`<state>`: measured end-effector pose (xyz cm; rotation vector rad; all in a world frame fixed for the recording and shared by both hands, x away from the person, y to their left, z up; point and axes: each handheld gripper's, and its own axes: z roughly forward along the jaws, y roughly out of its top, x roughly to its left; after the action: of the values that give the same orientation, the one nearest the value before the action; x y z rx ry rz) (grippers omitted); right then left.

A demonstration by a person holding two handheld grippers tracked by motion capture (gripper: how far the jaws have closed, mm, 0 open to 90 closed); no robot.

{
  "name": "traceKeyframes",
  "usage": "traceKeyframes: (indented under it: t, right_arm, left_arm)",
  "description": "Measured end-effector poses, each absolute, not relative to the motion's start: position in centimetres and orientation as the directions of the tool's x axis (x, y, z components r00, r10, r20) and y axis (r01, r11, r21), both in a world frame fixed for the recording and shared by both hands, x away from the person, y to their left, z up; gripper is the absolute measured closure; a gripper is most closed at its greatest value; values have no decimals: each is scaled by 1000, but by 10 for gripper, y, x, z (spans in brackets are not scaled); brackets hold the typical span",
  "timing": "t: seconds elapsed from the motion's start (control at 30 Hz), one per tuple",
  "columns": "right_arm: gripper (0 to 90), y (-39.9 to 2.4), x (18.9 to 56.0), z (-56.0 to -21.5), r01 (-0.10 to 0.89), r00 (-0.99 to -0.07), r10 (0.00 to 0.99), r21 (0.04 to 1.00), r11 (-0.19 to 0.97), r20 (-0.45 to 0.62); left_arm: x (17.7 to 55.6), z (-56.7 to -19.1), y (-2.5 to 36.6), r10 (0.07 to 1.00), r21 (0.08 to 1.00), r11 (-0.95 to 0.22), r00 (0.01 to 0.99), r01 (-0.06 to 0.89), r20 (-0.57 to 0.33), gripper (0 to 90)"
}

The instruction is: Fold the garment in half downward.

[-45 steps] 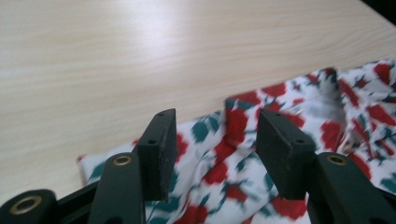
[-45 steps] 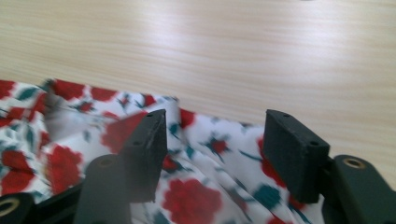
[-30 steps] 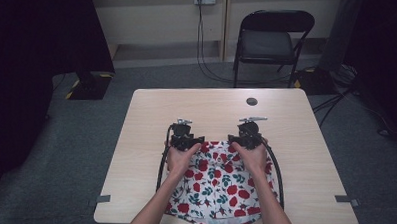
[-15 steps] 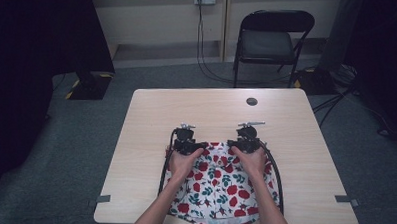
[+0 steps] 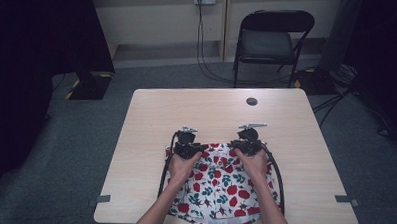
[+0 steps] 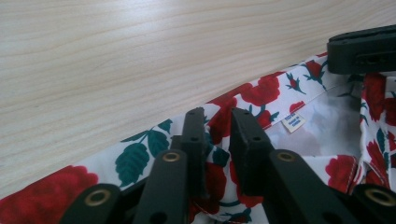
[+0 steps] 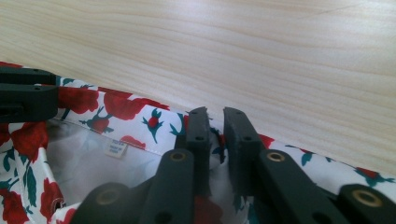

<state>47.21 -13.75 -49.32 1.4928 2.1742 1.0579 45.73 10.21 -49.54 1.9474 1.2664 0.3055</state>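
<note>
The near edge of the rose-print garment is being cut off by the frame at the table's front. Its small label is too blurred to read. Its far hem is being pinched by the just-closed left gripper and right gripper, each clamped on a fabric fold.

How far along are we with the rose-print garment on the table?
Done: the garment lies spread on the table. In hand: the left gripper and right gripper have just been closing, and each now pinches the collar edge either side of the label. Left: lifting or folding, none visible yet.
</note>
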Motion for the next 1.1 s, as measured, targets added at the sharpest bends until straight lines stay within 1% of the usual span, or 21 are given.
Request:
traceKeyframes:
  t: [0.1, 0.3, 0.53, 0.83, 1.1]
  right_arm:
    - [864, -139, 471, -491, 669, -424, 892, 719, 191, 157]
    - [871, -138, 466, -485, 647, -436, 888, 737, 194, 149]
    - [872, -139, 461, -479, 629, -445, 884, 753, 195, 143]
    - [872, -140, 445, -470, 590, -480, 868, 779, 214, 125]
    - [872, -145, 428, -471, 574, -507, 853, 788, 223, 128]
  left_arm:
    - [455, -495, 104, 853, 724, -208, 484, 657, -194, 847]
    - [451, -492, 106, 841, 738, -219, 506, 639, -189, 873]
    - [446, -488, 109, 832, 752, -212, 519, 624, -196, 874]
    - [429, -480, 113, 811, 779, -217, 552, 588, -191, 874]
    - [413, -482, 116, 787, 791, -239, 589, 563, -182, 873]
